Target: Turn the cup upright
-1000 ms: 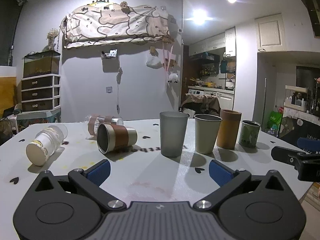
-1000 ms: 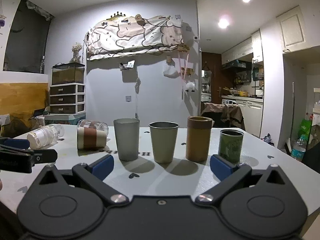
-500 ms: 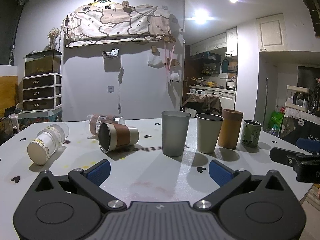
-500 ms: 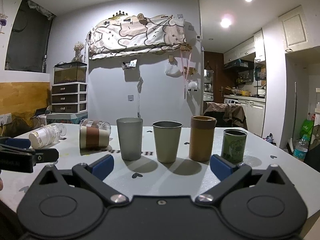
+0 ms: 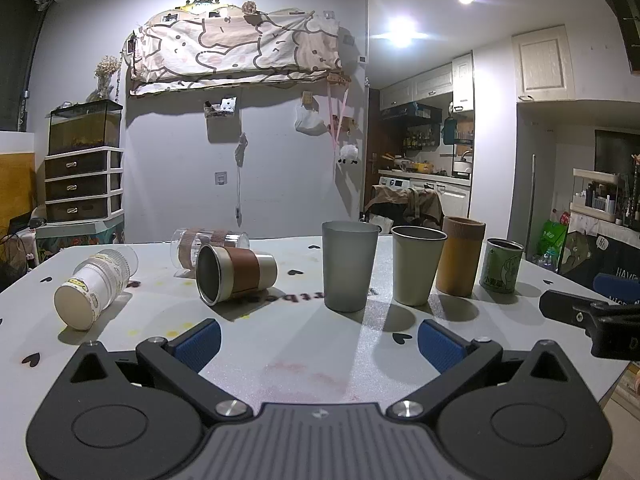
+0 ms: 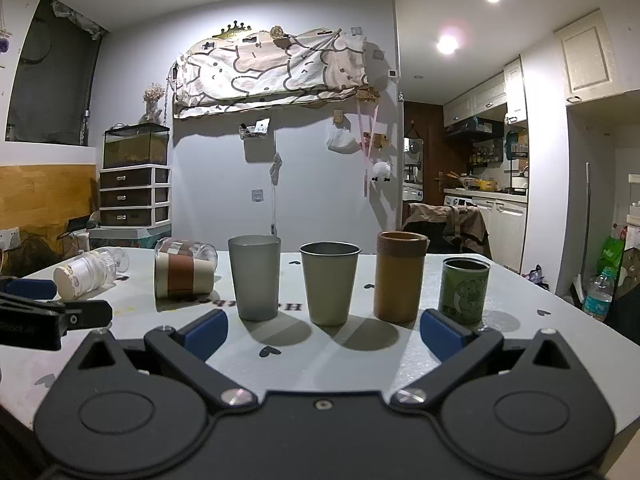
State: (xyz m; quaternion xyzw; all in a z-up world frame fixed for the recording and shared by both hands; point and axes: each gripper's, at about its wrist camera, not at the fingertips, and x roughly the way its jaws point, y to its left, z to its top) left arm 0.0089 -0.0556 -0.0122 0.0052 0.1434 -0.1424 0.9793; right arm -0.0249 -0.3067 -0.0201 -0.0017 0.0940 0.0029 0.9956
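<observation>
Both tools hover low over the near edge of the table (image 5: 312, 352), the left gripper (image 5: 318, 338) and the right gripper (image 6: 322, 330) each with jaws spread wide and holding nothing. The step in hand looks like the approach: no fallen cup is touched yet. Nearest the left gripper, the brown-banded cup (image 5: 236, 274) lies on its side, mouth turned toward the camera and slightly left; it seems the likeliest target. Righting it would call for the jaws to close across its banded wall, then a lift and a turn until the mouth faces up. Left of it a white paper cup (image 5: 94, 290) also lies toppled, base outward, and just behind sits a clear glass cup (image 5: 208, 244) on its side. To the right, four vessels stand upright in a row: grey tumbler (image 5: 349, 266), beige cup (image 5: 417, 266), tan cup (image 5: 460, 256), green tin (image 5: 500, 266). The grey tumbler stands near the brown-banded cup and could be knocked during the turn.
</observation>
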